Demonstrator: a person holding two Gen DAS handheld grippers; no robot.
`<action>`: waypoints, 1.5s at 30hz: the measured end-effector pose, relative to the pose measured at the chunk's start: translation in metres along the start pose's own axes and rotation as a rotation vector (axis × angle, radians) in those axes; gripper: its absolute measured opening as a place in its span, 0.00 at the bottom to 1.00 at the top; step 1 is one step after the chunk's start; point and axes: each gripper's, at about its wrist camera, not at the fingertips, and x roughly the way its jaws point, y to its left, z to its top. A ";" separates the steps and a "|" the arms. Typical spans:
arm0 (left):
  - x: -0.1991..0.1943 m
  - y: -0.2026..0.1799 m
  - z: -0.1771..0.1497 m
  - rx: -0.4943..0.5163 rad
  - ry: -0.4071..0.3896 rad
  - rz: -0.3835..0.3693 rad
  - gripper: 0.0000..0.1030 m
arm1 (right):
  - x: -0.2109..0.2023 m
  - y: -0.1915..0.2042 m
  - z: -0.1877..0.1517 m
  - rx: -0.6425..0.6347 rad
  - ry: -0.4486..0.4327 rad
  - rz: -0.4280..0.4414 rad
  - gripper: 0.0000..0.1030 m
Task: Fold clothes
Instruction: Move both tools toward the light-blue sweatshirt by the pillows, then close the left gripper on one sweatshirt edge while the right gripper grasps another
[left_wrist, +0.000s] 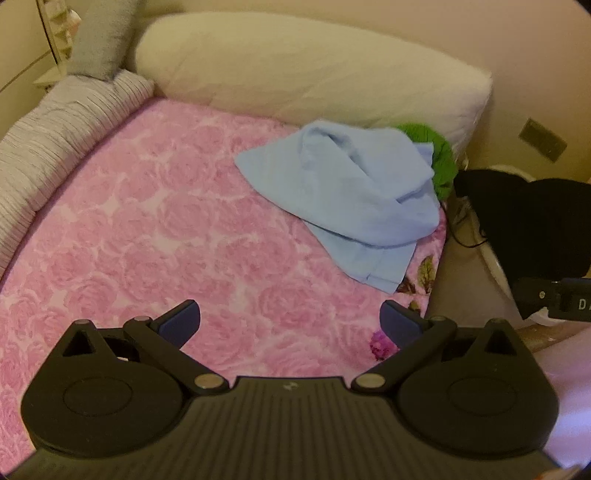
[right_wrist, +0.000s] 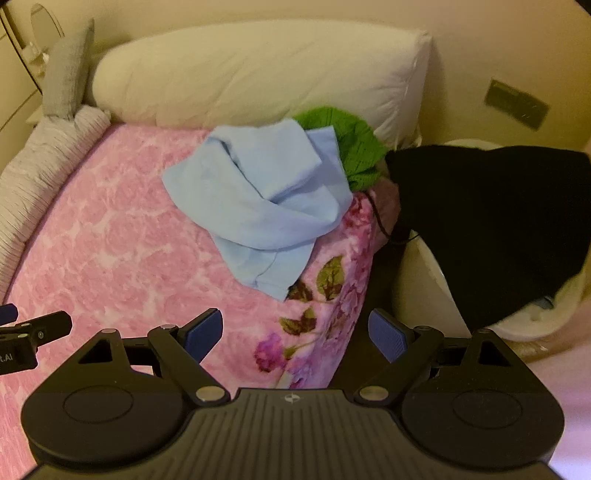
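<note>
Both tongs, left (left_wrist: 290, 321) and right (right_wrist: 295, 332), gape wide and empty, short of the crumpled pale-blue cotton garment (left_wrist: 343, 192) on the pink rose-patterned bed (left_wrist: 147, 240), apparently poised to reach it.

Both wrist views look forward and slightly down across the bed (left_wrist: 147, 229) toward the white pillow (left_wrist: 314, 70). The right view sits further right, over the bed's edge. Both share the blue garment (right_wrist: 258, 199).

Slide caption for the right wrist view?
Open right hand-held gripper faces crumpled light-blue cotton garment on pink floral blanket.
</note>
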 end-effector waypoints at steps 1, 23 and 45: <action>0.011 -0.005 0.006 -0.005 0.015 0.007 0.99 | 0.011 -0.006 0.007 -0.001 0.015 0.005 0.86; 0.242 -0.027 0.105 -0.231 0.209 -0.067 0.99 | 0.208 -0.077 0.147 0.035 0.091 0.115 0.86; 0.327 -0.010 0.117 -0.466 0.148 -0.441 0.41 | 0.273 -0.079 0.185 0.082 0.059 0.352 0.50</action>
